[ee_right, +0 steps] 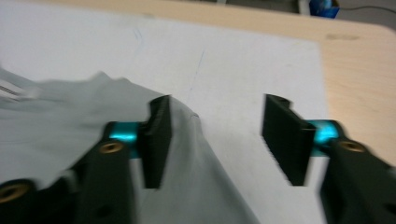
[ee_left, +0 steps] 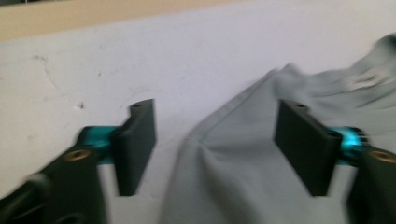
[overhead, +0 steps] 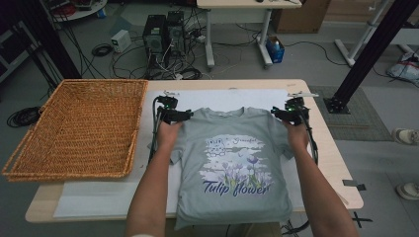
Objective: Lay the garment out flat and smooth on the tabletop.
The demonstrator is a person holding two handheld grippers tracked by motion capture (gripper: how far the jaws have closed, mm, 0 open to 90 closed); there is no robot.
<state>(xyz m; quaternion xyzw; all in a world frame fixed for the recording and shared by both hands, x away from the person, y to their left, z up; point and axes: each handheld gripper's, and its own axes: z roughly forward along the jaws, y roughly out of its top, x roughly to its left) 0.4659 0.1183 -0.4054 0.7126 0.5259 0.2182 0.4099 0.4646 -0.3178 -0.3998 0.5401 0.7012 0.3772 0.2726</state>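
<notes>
basket: wicker, far left on bench, untouched.
left claw: spread wide over the shoulder seam, gripping nothing.
t-shirt: flat mid-bench, soft, light; pinch both shoulders.
right claw: released, same.

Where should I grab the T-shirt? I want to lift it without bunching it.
Grip the T-shirt at its two shoulder seams, coming from the collar end. It lies flat, face up, and each open hand-held gripper, left and right, already straddles a shoulder edge.
</notes>
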